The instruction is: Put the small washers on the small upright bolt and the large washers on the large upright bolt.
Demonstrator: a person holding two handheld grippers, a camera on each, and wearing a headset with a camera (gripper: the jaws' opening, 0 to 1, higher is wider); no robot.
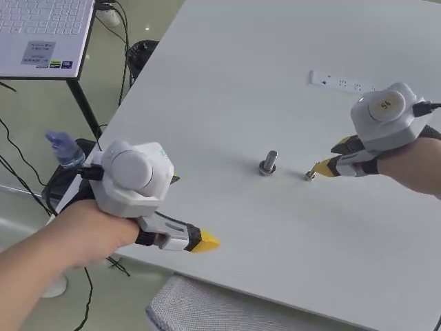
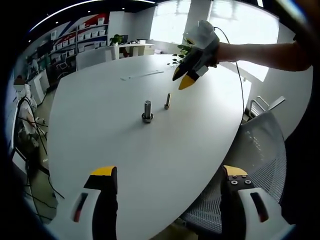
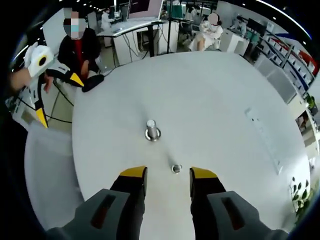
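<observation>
- Head view: the small upright bolt [image 1: 310,175] is seen just beside the large upright bolt [image 1: 269,163]. The right gripper [image 1: 329,157] is held at its far side, and the left gripper [image 1: 203,241] well apart from the large bolt, near the table [image 1: 227,69] edge.
- Left gripper view: the left jaws are spread wide, and nothing is held.
- Right gripper view: the right jaws are parted narrowly and carry nothing. The small bolt stands between their tips, nearer than the large bolt. A ring, judged a washer, is seen at the large bolt's base.
- Risk: the small bolt could be toppled or pushed toward the large bolt if the right jaws are closed or swept sideways, since it is judged to stand free.
</observation>
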